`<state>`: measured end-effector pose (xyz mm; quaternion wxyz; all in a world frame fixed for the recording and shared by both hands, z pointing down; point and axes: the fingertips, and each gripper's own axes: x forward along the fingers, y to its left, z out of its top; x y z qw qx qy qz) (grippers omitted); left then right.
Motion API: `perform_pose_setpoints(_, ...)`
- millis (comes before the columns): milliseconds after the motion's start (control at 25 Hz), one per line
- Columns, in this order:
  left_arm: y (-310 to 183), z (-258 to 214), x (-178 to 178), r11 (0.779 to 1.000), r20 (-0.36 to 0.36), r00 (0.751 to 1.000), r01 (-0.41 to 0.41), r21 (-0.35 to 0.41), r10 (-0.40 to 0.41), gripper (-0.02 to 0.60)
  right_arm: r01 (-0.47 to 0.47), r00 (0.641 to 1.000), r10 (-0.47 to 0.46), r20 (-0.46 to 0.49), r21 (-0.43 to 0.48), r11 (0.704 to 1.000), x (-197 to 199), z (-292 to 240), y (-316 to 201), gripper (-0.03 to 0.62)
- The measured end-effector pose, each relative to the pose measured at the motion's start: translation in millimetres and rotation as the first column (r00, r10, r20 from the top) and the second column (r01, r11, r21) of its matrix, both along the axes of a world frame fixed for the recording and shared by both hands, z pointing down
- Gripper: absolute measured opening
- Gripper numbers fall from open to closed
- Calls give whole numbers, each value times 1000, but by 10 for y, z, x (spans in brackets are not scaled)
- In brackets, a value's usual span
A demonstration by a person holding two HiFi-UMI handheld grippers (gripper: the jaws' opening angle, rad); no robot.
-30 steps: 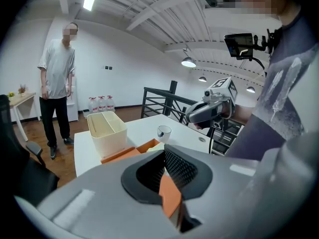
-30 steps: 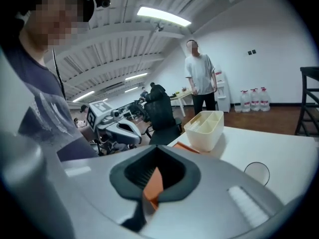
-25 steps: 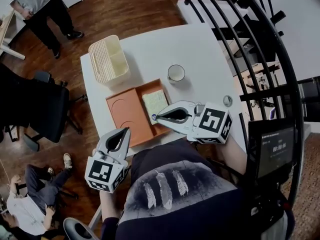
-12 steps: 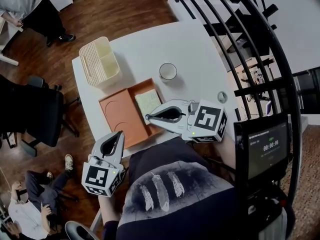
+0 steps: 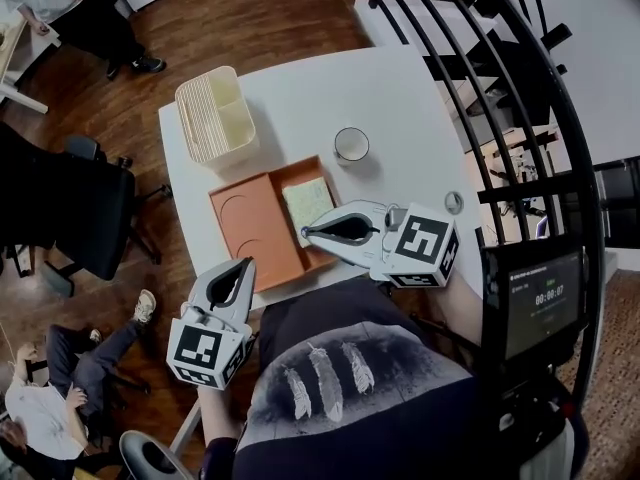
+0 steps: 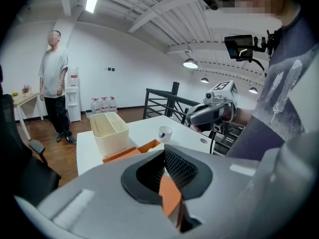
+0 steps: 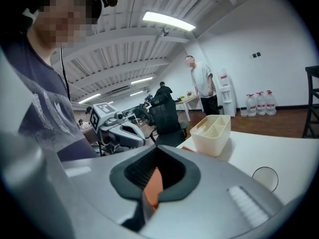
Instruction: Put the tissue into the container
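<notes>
I hold both tools low over the near edge of the table (image 5: pixel 400 98). My right gripper (image 5: pixel 306 234) has its jaws clenched together with nothing in them; through the loop behind the tips I see only a sliver of the orange tray (image 5: pixel 255 223). My left gripper (image 5: pixel 246 265) is likewise closed and empty. It hangs by the table's near left corner, with its tips at the tray's near edge.

The tissue (image 5: pixel 310 204) lies flat in the tray's right-hand compartment. It is a pale, squarish folded pad, off-white with a faint yellow-green tinge. It fills most of that compartment, and its edges run parallel to the tray's walls. In the head view the tip of my right gripper sits just at the tissue's near edge; whether it touches I cannot tell. The tray's wider left part is plain orange with two shallow round recesses.

The container (image 5: pixel 215 116) stands at the far left corner of the table, beyond the tray and well apart from the tissue. It is cream-coloured and rectangular, with ribbed sides and a divider that splits it into two compartments. A cup (image 5: pixel 352 145) stands on the table just past the tray's far right corner, near the tissue and clear of the tray. A black chair (image 5: pixel 70 218) stands on the wooden floor to the left of the table
</notes>
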<state>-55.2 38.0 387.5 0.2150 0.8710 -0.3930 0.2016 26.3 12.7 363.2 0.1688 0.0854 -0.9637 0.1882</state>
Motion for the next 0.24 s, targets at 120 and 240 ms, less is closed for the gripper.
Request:
perform_pose_setpoints(120, 19, 18, -11, 1000, 2, 1000, -2, -2, 2, 14, -3, 1000, 3, -1, 0, 1000, -1, 10, -4, 3)
perform_pose_setpoints(240, 17, 25, -2, 1000, 1, 1000, -11, 1, 11, 14, -18, 1000, 18, -7, -2, 1000, 9, 40, -11, 3)
